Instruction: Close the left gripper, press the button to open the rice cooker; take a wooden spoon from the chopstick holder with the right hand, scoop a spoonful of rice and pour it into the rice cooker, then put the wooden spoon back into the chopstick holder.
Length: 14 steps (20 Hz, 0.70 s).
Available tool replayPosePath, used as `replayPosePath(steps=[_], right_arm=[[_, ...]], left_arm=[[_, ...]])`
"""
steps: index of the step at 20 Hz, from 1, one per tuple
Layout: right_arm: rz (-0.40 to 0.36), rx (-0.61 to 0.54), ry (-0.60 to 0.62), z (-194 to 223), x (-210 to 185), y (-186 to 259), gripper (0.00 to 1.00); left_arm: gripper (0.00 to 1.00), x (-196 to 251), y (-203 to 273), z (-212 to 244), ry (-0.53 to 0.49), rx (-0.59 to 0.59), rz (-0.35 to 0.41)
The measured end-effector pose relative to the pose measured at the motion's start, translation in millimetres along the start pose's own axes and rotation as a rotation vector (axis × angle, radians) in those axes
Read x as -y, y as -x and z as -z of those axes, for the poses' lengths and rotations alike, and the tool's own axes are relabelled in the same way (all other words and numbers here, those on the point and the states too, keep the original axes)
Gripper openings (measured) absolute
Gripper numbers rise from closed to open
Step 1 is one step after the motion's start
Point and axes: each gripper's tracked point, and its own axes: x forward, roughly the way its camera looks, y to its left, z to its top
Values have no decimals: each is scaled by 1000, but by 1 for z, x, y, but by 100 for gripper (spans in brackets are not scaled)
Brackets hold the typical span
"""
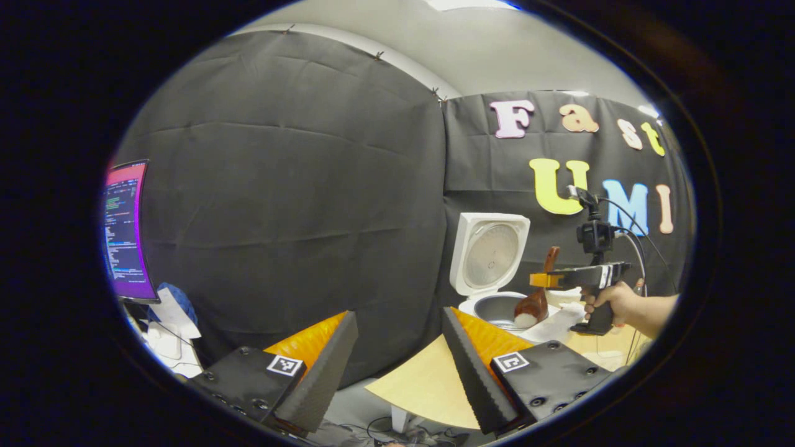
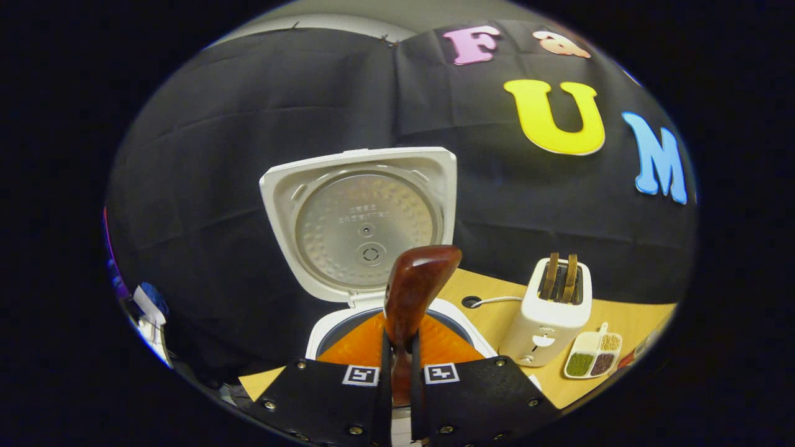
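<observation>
In the left gripper view, a hand (image 1: 612, 302) holds the right gripper (image 1: 539, 280) level above the open rice cooker (image 1: 497, 273), its fingers pointing toward the raised lid. The wooden spoon (image 1: 535, 302) is pinched between those fingers by its handle and hangs steeply, its bowl down over the pot (image 1: 495, 308) with white rice on it. In the right gripper view the spoon handle rises straight ahead between the pressed fingers, with the cooker's lid upright beyond it. To that gripper's right stand a toaster (image 2: 549, 310) holding two slices and a divided dish (image 2: 593, 358) of grains. The left gripper (image 1: 397, 360) is spread wide, empty, held well back from the cooker.
</observation>
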Motion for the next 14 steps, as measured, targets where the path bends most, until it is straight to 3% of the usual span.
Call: replayPosePath(steps=[6, 9, 11, 14], right_arm=[[66, 59, 386, -10, -3, 6, 12], [80, 86, 512, -12, -7, 7, 12], [70, 86, 509, -11, -8, 7, 12], [30, 69, 324, -13, -7, 10, 12]], left_arm=[[96, 1, -1, 1, 14, 1, 0], [96, 0, -1, 1, 23, 2, -4], [96, 2, -3, 1, 21, 5, -5], [96, 5, -5, -3, 18, 14, 0]])
